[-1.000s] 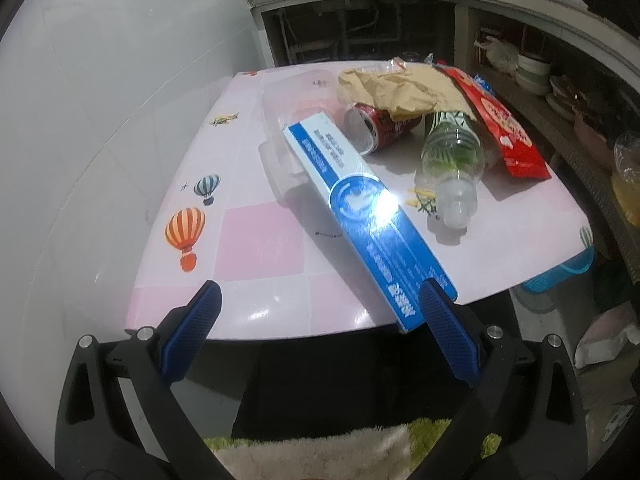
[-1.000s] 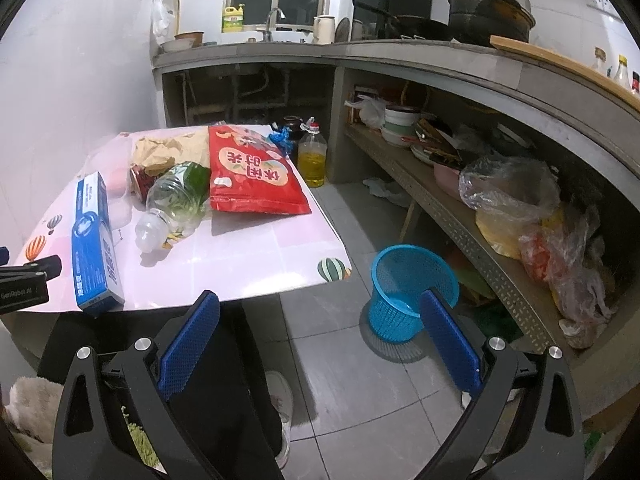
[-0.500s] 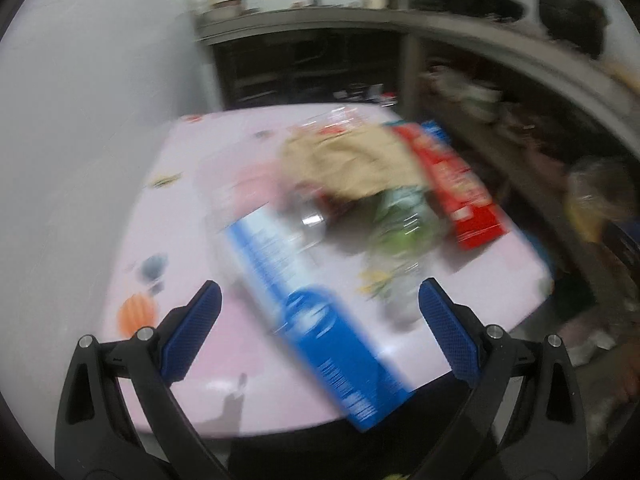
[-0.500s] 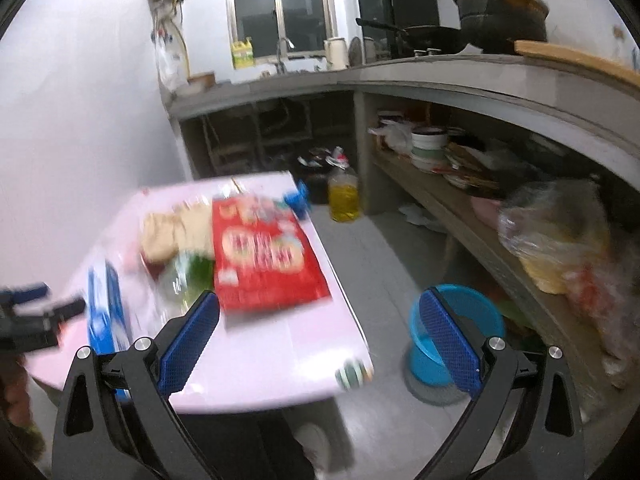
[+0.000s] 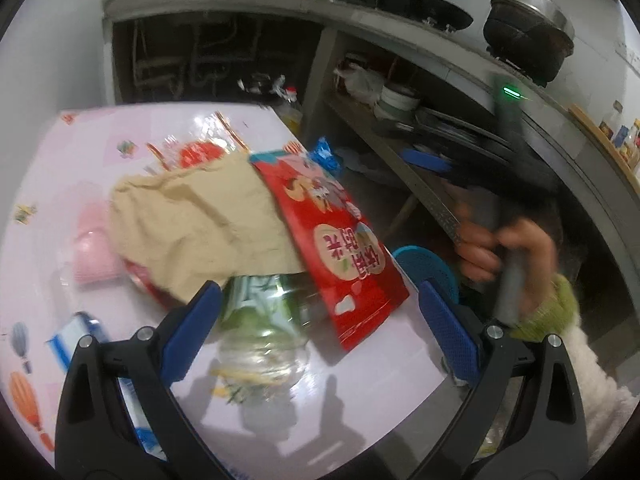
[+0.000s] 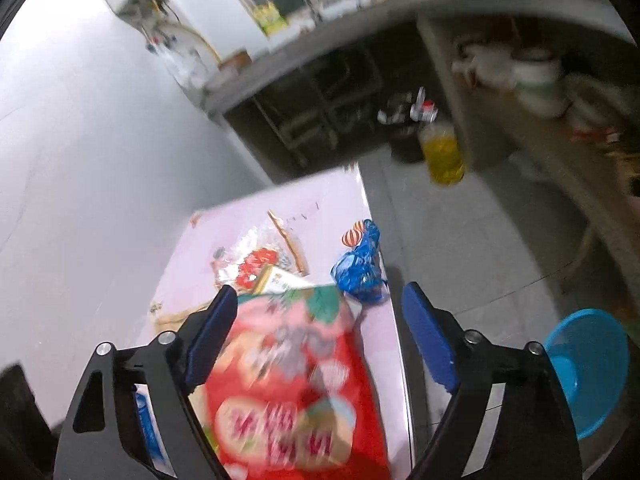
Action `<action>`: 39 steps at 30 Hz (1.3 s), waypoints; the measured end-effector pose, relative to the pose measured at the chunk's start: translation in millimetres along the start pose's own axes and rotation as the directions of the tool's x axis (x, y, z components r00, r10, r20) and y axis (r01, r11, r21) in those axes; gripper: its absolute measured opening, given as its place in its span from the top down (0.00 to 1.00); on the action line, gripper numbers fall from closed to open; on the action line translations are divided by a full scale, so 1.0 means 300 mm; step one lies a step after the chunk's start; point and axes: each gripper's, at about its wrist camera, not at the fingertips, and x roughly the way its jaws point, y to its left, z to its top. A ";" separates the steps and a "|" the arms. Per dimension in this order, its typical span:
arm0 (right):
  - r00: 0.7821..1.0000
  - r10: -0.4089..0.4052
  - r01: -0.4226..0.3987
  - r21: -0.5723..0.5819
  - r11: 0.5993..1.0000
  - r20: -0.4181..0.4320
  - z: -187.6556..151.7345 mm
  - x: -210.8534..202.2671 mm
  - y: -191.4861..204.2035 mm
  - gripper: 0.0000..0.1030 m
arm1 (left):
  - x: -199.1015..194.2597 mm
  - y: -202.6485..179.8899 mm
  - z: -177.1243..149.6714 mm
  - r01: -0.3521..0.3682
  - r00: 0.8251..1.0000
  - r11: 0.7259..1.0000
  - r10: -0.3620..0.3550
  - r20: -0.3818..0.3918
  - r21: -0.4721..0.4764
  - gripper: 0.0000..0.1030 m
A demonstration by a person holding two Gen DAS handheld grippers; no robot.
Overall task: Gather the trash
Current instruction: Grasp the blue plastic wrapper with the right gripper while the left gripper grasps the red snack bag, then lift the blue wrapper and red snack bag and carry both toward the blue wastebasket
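My left gripper and right gripper both gaped wide, holding nothing. The red snack bag, bottle and brown paper lay uncollected on the table; the blue basket waited on the floor.

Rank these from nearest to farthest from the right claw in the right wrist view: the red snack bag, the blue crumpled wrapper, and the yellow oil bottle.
1. Red snack bag: directly between the open right claw fingers, on the table.
2. Blue crumpled wrapper: just beyond the bag, at the table's right edge.
3. Yellow oil bottle: farthest, on the floor past the table.
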 end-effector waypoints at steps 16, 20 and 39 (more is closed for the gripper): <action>0.965 -0.053 0.066 0.041 0.997 -0.256 0.039 0.449 -0.115 0.68 | 0.134 0.063 -0.001 0.083 0.989 0.991 -0.095 -0.114 -0.101 0.51; 0.973 -0.034 0.057 0.091 0.994 -0.229 0.025 0.411 -0.154 0.73 | 0.133 0.063 -0.009 0.101 0.987 0.989 -0.113 -0.114 -0.107 0.53; 0.991 -0.123 0.127 0.112 0.986 -0.047 -0.026 0.110 -0.196 0.76 | 0.070 -0.018 -0.080 0.091 0.990 0.995 -0.093 -0.110 -0.027 0.54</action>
